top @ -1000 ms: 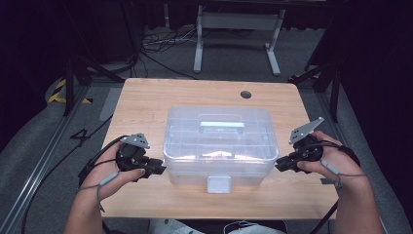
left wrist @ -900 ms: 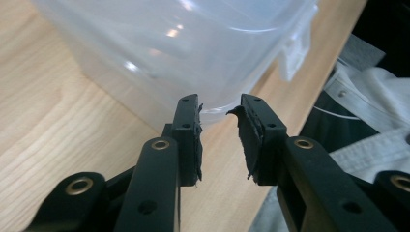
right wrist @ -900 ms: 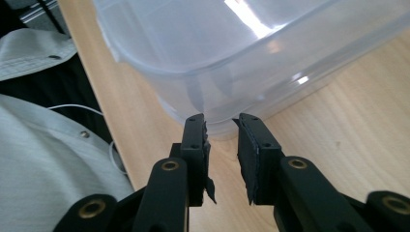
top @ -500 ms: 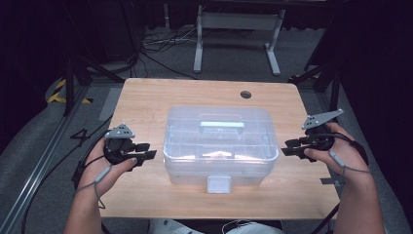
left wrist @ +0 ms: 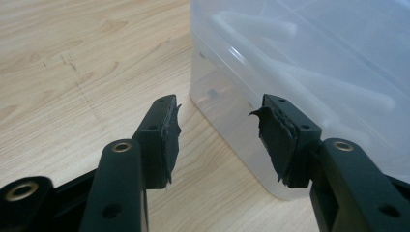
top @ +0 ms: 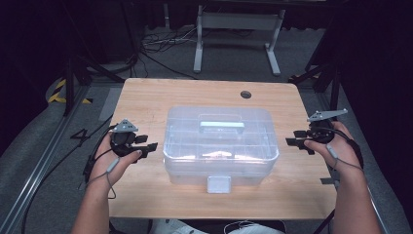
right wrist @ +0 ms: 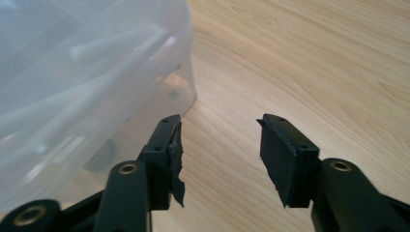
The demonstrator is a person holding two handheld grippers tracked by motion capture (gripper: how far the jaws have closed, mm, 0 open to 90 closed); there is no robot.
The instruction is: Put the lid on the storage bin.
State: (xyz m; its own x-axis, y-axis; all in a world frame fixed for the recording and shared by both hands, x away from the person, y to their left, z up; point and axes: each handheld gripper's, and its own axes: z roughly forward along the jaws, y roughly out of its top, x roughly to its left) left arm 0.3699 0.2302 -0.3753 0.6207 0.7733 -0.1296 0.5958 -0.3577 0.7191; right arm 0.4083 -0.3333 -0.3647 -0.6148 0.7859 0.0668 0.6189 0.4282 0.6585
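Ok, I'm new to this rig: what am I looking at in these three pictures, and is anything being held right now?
No robot arm here: a person holds a pair of hand-held tongs in each hand. The high view looks down from above the person's side of the wooden table. The left tongs and right tongs sit either side of a clear plastic box with a lid, a pale handle on top and a latch at the front.

The other two pictures come from cameras riding on the tongs themselves, looking along their black jaws. The left tongs see the box's corner just ahead; the right tongs see it at their left.

Both pairs have just been opening. Nothing lies between the jaws, so nothing is held.
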